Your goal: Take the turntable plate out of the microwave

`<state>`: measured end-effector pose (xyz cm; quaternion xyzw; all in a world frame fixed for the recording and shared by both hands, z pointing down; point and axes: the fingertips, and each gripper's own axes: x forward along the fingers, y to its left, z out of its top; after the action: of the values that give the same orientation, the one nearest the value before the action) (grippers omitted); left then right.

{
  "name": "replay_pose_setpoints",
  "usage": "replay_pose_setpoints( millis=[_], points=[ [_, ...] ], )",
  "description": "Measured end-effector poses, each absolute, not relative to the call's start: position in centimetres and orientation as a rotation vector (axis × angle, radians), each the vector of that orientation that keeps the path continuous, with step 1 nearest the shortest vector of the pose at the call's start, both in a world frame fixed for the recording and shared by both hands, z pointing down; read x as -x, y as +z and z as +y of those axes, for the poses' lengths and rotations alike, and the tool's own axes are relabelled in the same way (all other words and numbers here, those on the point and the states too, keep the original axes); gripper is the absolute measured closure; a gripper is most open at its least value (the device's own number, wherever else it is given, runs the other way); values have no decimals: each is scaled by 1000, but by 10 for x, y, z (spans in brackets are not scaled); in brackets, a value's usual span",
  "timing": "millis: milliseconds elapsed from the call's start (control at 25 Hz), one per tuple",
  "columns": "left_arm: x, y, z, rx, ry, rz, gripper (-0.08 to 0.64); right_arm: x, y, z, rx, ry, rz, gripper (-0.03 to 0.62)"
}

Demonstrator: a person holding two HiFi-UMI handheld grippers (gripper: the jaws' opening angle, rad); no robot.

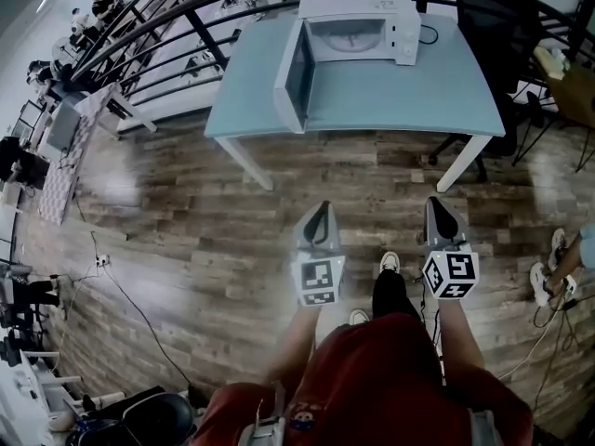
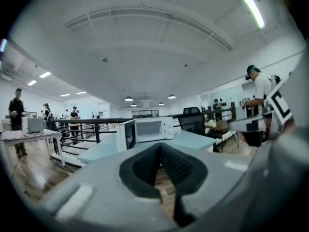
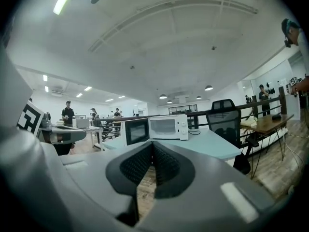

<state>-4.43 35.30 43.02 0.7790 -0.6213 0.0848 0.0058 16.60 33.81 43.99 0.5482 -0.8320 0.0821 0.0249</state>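
Observation:
A white microwave [image 1: 358, 26] stands at the back of a light blue table [image 1: 390, 96], its door [image 1: 293, 77] swung open to the left. The round turntable plate [image 1: 346, 37] lies inside the cavity. Both grippers hang over the wooden floor, well short of the table and pointing at it. My left gripper [image 1: 323, 208] is shut with nothing in it, and so is my right gripper [image 1: 435, 203]. In the left gripper view the left gripper [image 2: 161, 146] has the microwave [image 2: 150, 128] straight ahead. In the right gripper view the right gripper [image 3: 153, 144] also faces the microwave [image 3: 168, 127].
A black office chair [image 1: 493, 12] stands behind the table's right end, beside a wooden desk [image 1: 569, 86]. A black railing [image 1: 158, 26] runs along the far left. Cables [image 1: 130, 295] trail over the floor at the left. Someone's shoes [image 1: 548, 268] show at the right edge.

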Motion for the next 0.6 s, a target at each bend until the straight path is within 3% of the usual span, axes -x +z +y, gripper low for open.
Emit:
replay_pose_setpoints(
  millis=[600],
  points=[
    [-29, 425, 178, -2440, 264, -1879, 560, -243, 435, 172, -1757, 309, -2530, 592]
  ],
)
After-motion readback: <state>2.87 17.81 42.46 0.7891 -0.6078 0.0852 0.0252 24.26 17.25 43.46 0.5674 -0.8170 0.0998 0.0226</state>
